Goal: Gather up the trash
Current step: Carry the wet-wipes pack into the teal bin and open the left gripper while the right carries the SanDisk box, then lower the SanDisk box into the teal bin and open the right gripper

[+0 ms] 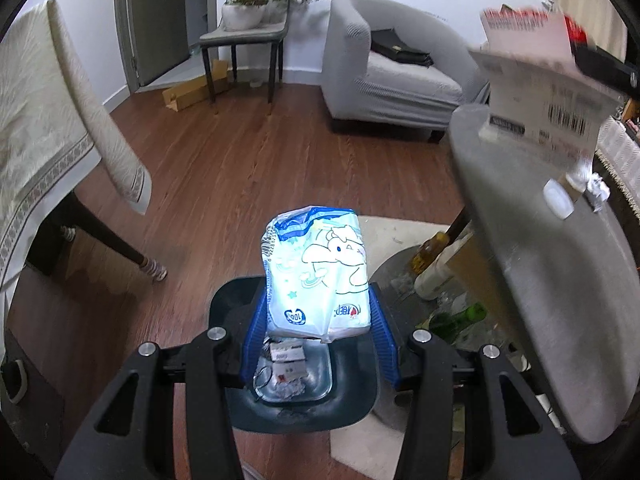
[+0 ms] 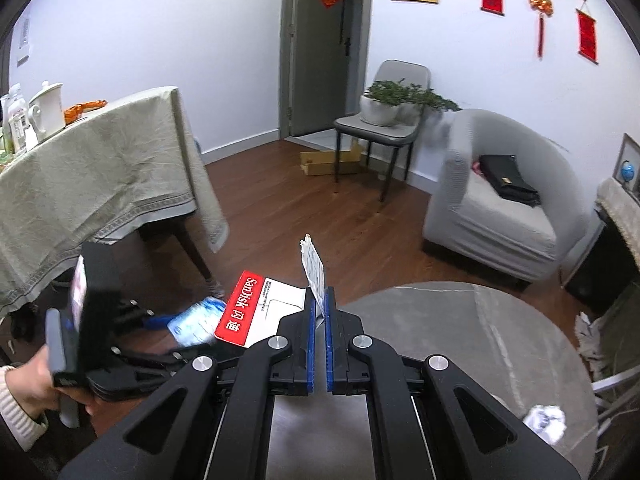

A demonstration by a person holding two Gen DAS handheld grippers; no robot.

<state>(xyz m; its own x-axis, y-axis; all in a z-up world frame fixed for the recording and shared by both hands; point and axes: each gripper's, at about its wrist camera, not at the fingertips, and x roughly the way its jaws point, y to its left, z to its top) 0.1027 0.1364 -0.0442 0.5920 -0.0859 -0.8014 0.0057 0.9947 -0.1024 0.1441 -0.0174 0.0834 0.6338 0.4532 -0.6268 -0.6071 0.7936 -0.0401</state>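
My left gripper (image 1: 318,312) is shut on a blue and white plastic wrapper (image 1: 316,272) with a cartoon elephant, held above a dark trash bin (image 1: 224,308) that holds paper scraps. My right gripper (image 2: 319,300) is shut on a red and white SanDisk card package (image 2: 256,312), above the edge of the round grey table (image 2: 460,340). That package shows blurred at the top right of the left wrist view (image 1: 540,76). The left gripper and wrapper (image 2: 196,320) show at lower left of the right wrist view. A crumpled paper ball (image 2: 546,420) lies on the table.
Under the round table (image 1: 540,280) stand a green bottle (image 1: 460,320) and a yellow bottle (image 1: 430,252). A grey armchair (image 2: 500,208) holds a black bag. A cloth-covered dining table (image 2: 100,176) stands left. A chair with a plant (image 2: 384,120) and a flat cardboard box (image 2: 328,160) sit by the door.
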